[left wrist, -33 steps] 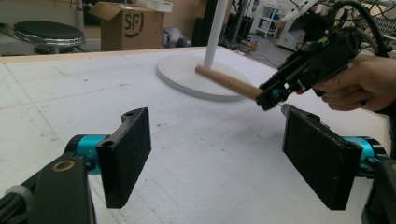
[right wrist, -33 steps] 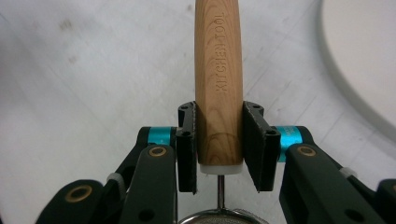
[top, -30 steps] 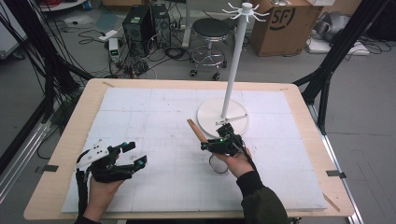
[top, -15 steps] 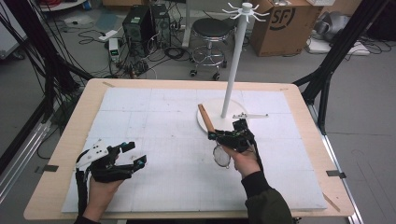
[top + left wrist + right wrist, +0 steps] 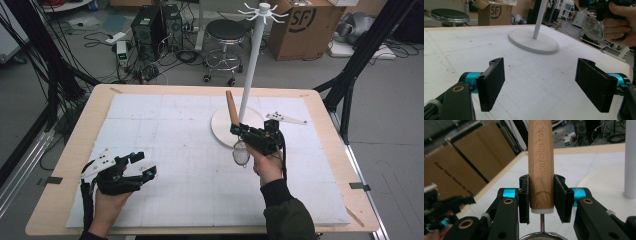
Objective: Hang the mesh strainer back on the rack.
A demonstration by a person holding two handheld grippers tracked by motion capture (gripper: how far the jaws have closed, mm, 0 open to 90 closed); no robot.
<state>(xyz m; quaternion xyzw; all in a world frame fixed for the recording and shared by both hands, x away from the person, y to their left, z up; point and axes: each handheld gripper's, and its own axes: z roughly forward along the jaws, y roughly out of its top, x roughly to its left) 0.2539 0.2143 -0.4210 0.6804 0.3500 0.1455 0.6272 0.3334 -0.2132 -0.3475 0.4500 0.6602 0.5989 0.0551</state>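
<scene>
My right gripper is shut on a small strainer's wooden handle, which points up and away beside the white stand's pole. The mesh bowl hangs below the jaws, above the mat. In the right gripper view both pads clamp the handle, marked KITCHEN TOOL, just above its white collar, and the pole rises at the right. My left gripper rests low at the table's front left, open with nothing between its fingers. From there the stand's round base and the lifted mesh bowl lie ahead.
The stand's base sits right of centre on the white mat, with a ring of hooks at the pole's top. A stool, a cardboard box and a computer tower stand on the floor beyond the table.
My right hand has lifted the strainer off the mat and carried it up and to the right, closer to the stand's pole. The handle now stands steeper. The left hand has stayed put.
</scene>
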